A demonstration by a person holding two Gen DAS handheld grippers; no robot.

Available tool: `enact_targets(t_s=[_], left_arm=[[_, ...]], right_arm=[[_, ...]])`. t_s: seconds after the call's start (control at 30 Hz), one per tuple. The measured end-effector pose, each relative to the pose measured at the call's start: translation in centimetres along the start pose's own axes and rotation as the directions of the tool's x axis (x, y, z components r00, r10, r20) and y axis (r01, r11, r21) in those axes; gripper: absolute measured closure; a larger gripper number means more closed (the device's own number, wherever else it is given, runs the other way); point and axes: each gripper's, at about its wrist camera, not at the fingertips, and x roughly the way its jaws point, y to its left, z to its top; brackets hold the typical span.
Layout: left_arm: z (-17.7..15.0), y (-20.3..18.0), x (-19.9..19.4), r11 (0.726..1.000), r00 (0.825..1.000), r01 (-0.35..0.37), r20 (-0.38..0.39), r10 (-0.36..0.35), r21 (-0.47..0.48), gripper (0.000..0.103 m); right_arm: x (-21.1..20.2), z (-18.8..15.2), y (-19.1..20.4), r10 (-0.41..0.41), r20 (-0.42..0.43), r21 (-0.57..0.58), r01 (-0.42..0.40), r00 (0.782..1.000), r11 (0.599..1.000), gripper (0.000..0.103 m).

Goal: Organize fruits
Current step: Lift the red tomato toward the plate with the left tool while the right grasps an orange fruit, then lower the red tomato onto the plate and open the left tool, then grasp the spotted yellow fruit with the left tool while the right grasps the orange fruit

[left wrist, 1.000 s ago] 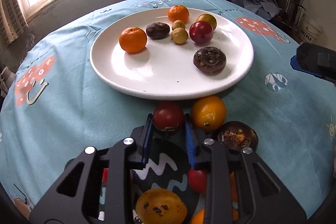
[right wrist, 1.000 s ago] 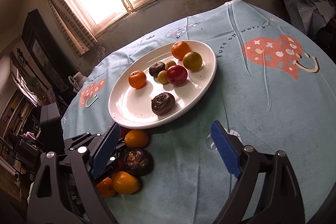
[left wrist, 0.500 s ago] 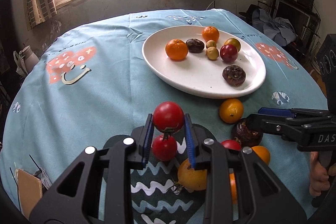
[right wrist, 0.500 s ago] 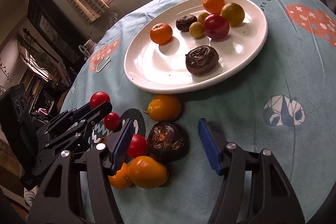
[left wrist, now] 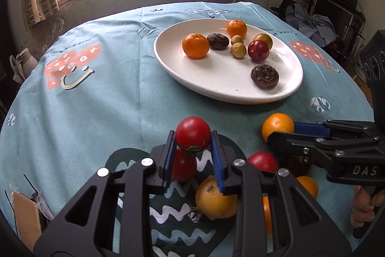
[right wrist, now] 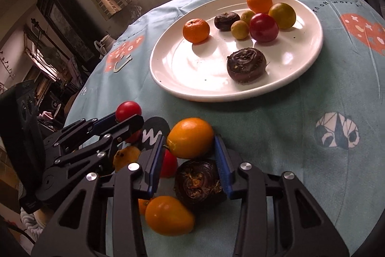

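Blue cloth with smiley hearts covers the round counter (left wrist: pixel 115 98), and a bright window sits behind it

Nearest, the left hand-held gripper (left wrist: pixel 192 155) is squeezed tight on a red tomato (left wrist: pixel 192 134). It holds the tomato up above the cloth. Only the tips of the pads touch it, so the smooth, round tomato could slip out and roll off the counter. Squeezing harder could squash it

Right under it lie more loose fruits: another red tomato (left wrist: pixel 184 166), a yellow fruit (left wrist: pixel 214 199) and a dark brown fruit (right wrist: pixel 198 182). If the tomato drops, it could knock them and make them roll

Beside that, the right hand-held gripper (right wrist: pixel 189 155) has its pads partly open on both sides of an orange fruit (right wrist: pixel 190 137). I cannot tell if they press it yet. If they close off-center, the fruit could pop out and bump the dark brown fruit just below it

Farther away sits the white plate (left wrist: pixel 216 86) with fruits already on it. Both grippers are close together, so they could bump on the way there
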Motion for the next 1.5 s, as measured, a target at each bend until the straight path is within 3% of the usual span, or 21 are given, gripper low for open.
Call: enact_targets(t_s=[0.1,0.23,0.53,0.6,0.8,0.87,0.9,0.93,1.07,1.13,1.27,1.37,1.5], left_arm=[[0.0,-0.5,-0.1,1.0,1.0,0.009,0.005,-0.009,0.017,0.074],[-0.2,-1.4,-0.2,0.999,1.0,0.008,0.013,-0.009,0.043,0.074],[0.4,-2.6,-2.2,0.998,0.996,0.026,0.08,-0.031,0.061,0.074],[1.4,-2.7,-2.9,0.998,0.993,0.042,0.105,-0.046,0.041,0.074],[6.5,-2.6,-1.1,0.999,0.993,0.031,0.111,-0.027,-0.033,0.074],[7.1,-2.7,0.1,0.999,0.994,0.011,0.11,-0.006,-0.049,0.072],[7.1,-2.7,0.6,0.998,0.994,-0.003,0.11,0.009,-0.058,0.052],[6.9,-2.6,0.9,0.998,0.993,-0.013,0.117,0.021,-0.066,0.031],[6.2,-1.9,0.2,0.998,0.989,-0.021,0.145,0.03,-0.061,0.031],[5.9,-1.2,-0.5,0.995,0.988,-0.011,0.151,0.026,-0.096,0.031],[4.8,-0.5,-1.0,0.994,0.989,-0.013,0.142,0.028,-0.107,0.031],[3.9,-0.1,-1.3,0.992,0.991,-0.015,0.128,0.031,-0.122,0.031],[1.7,0.1,-2.6,0.994,0.992,-0.028,0.118,0.041,-0.107,0.03]], right_arm=[[-2.2,-0.5,-0.1,-0.005,0.052,-0.012,0.005,0.999,1.0,0.062],[-2.2,-0.3,-1.4,-0.044,0.052,0.035,0.042,0.998,0.999,0.062],[-5.2,0.4,-0.7,-0.019,0.165,0.016,0.016,0.986,1.0,0.062],[-6.0,1.2,-0.8,-0.012,0.196,0.028,0.006,0.981,1.0,0.062],[-5.5,5.2,-1.6,-0.096,0.232,0.047,0.087,0.968,0.995,0.062],[-4.9,5.8,-2.2,-0.122,0.255,0.048,0.113,0.959,0.992,0.053],[-4.9,5.7,-2.6,-0.141,0.277,0.056,0.131,0.95,0.99,0.034],[-5.1,5.7,-2.9,-0.156,0.309,0.059,0.145,0.938,0.988,0.033],[-6.7,5.6,-2.4,-0.116,0.366,0.016,0.118,0.923,0.993,0.033],[-6.8,5.3,-2.0,-0.122,0.333,-0.014,0.135,0.935,0.991,0.033],[-5.7,2.7,-2.0,-0.161,0.16,-0.08,0.175,0.974,0.981,0.033],[-5.8,-0.5,-2.7,-0.167,0.115,-0.087,0.177,0.979,0.98,0.033],[-6.0,-1.2,-3.2,-0.164,0.129,-0.06,0.173,0.978,0.983,0.033]])
